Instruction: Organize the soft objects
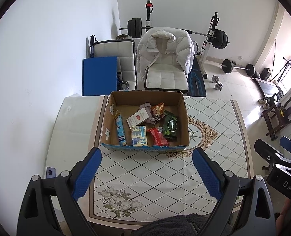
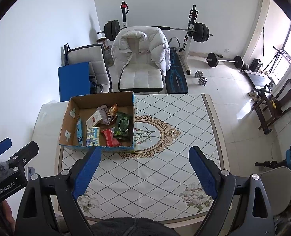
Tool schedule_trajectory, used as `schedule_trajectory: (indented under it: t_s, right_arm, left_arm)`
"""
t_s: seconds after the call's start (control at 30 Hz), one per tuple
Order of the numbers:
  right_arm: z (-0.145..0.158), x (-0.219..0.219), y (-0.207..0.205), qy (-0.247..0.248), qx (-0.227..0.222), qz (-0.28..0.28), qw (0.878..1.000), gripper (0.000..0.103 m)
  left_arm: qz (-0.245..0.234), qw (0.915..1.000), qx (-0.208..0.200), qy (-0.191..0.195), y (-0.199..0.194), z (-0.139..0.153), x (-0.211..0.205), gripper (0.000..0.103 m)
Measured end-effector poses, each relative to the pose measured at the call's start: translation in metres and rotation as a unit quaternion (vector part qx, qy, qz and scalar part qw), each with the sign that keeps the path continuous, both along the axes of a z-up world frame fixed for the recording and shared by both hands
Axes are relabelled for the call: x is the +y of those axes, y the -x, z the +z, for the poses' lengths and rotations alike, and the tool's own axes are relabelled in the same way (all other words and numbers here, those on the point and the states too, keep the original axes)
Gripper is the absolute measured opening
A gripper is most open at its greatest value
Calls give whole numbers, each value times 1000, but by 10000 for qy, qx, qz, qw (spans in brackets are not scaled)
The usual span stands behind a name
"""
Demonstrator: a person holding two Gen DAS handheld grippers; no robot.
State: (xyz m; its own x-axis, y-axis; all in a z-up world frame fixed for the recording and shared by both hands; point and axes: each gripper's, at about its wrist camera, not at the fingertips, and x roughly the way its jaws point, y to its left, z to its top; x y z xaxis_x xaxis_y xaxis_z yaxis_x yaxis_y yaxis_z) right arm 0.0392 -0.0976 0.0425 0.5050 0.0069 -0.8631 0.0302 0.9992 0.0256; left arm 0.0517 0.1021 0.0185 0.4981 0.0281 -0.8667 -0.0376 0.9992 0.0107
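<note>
The long bench (image 1: 165,169), topped in a glossy white diamond-lattice pattern with printed flowers and a gilt oval medallion, fills the space in front of the person. Toward its far left end sits an open brown cardboard box (image 1: 184,118) with a blue-printed front wall, flaps gone, so anything can be dropped straight in from above. The soft things already lie inside it: a dark green wipes pouch (image 1: 170,125) against the right wall, a crinkly red snack packet (image 1: 158,136), a crumpled pinkish-grey cloth (image 1: 148,110) and an orange packet (image 1: 158,108) at the back, with small cartons and a blue tube on the left. Nothing loose shows on the bench, so the sorting looks about finished. The left claw (image 1: 146,175) and right claw (image 2: 145,172) hang side by side near the bench's near edge, tilted down toward the box, blue pads spread wide and holding nothing.
</note>
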Motion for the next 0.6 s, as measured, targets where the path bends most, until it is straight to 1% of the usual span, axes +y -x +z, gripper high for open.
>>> schedule_trajectory:
  t_s: [0.23, 0.6]
  right_arm:
    - [0, 1, 2, 6, 6, -23, 10000, 93]
    - [4, 1, 4, 33, -75, -73, 9999, 93]
  left_arm:
    - [-53, 10000, 5, 11, 0, 0, -3, 95]
    - [-66, 9999, -109, 34, -3, 5, -2, 95]
